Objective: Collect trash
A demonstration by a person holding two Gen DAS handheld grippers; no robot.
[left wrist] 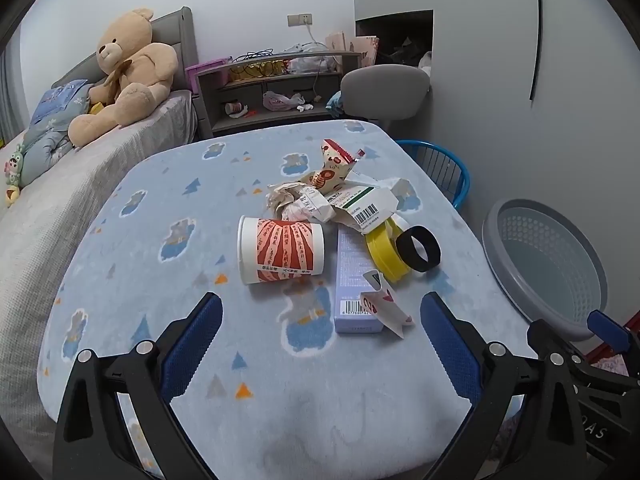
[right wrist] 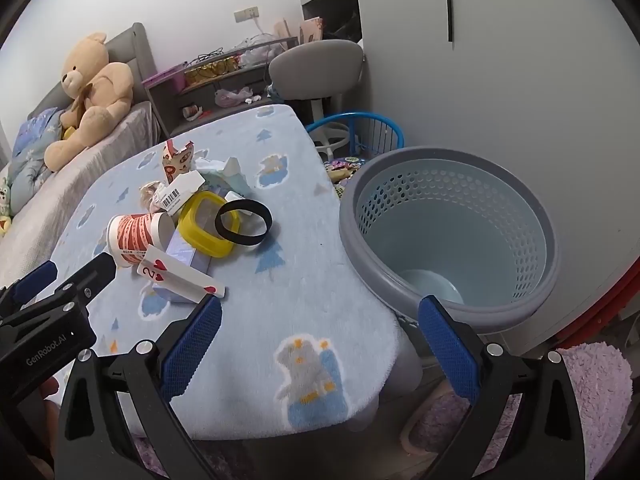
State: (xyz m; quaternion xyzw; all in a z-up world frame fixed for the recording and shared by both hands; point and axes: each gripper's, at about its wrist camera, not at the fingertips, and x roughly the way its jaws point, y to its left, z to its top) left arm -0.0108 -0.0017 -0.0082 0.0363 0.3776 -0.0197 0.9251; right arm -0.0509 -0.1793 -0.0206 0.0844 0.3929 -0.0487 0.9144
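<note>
Both tongs stand released, jaws spread wide with nothing between them.

Left wrist view: the left gripper [left wrist: 322, 314] hangs over the near part of a table covered by a blue patterned cloth [left wrist: 168, 208], its blue pads apart and touching none of the litter. The trash sits in a loose heap past the fingertips. A paper cup [left wrist: 280, 250] with red print lies on its side, mouth to the left. Crumpled paper [left wrist: 298, 202] lies behind it, with a folded snack wrapper [left wrist: 332, 168] standing up beyond. A lilac box [left wrist: 354, 280] lies flat just right of the cup, a playing card [left wrist: 386, 306] resting across its near end. A yellow lid [left wrist: 386, 252] and a black ring [left wrist: 418, 248] lie touching at the heap's right edge. A grey basket [left wrist: 548, 264] stands off the table's right side.

Right wrist view: the right gripper [right wrist: 320, 316] hovers over the table's near right corner, one pad above the cloth, the other in front of the basket's rim. The basket [right wrist: 452, 236] stands just beside the table edge, with only its pale bottom showing inside. The heap lies well to the left, and the left gripper's black finger points toward the cup [right wrist: 134, 236]. A teddy bear [right wrist: 90, 92] sits on the bed behind
</note>
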